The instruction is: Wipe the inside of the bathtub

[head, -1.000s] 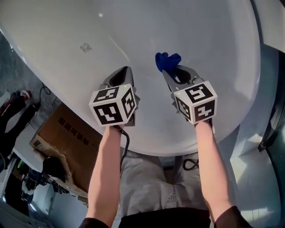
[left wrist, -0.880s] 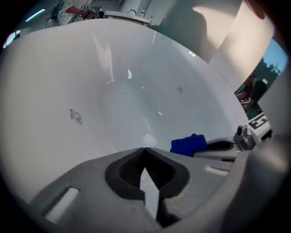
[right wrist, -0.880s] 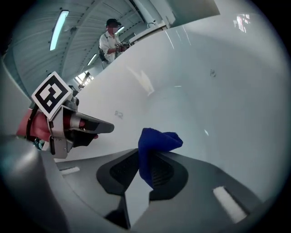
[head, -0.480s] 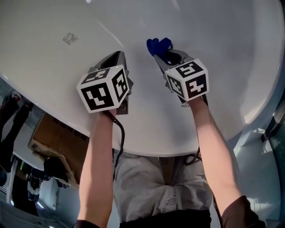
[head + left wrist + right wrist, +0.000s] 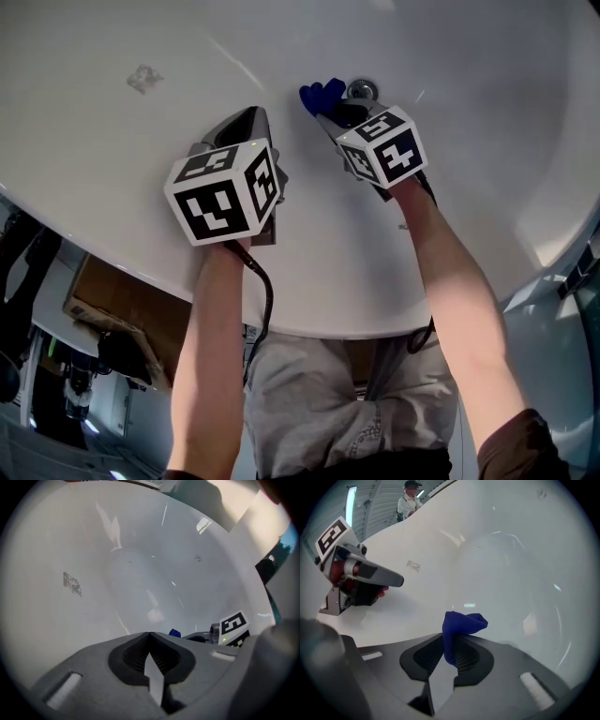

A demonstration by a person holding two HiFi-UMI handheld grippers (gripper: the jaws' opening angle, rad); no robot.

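Note:
The white bathtub (image 5: pixel 112 178) fills the head view, and both grippers reach down into it. My right gripper (image 5: pixel 324 111) is shut on a small blue cloth (image 5: pixel 321 95), whose bunched end sticks out past the jaws (image 5: pixel 461 624) just above the tub's inner surface. A metal drain (image 5: pixel 361 90) sits right beside the cloth. My left gripper (image 5: pixel 251 120) is shut with nothing in it, hovering over the tub's near wall to the left of the right one. A grey smudge (image 5: pixel 143 77) marks the tub's wall at the left; that smudge (image 5: pixel 71 583) shows in the left gripper view too.
The tub's near rim (image 5: pixel 309 323) runs across below the grippers. Outside it, a cardboard box (image 5: pixel 112 309) and dark gear lie on the floor at lower left. A person (image 5: pixel 409 499) stands beyond the tub's far edge in the right gripper view.
My right gripper has pushed the blue cloth forward and deeper into the tub, reaching the drain. The left gripper has stayed roughly in place. The head view has tilted further over the tub.

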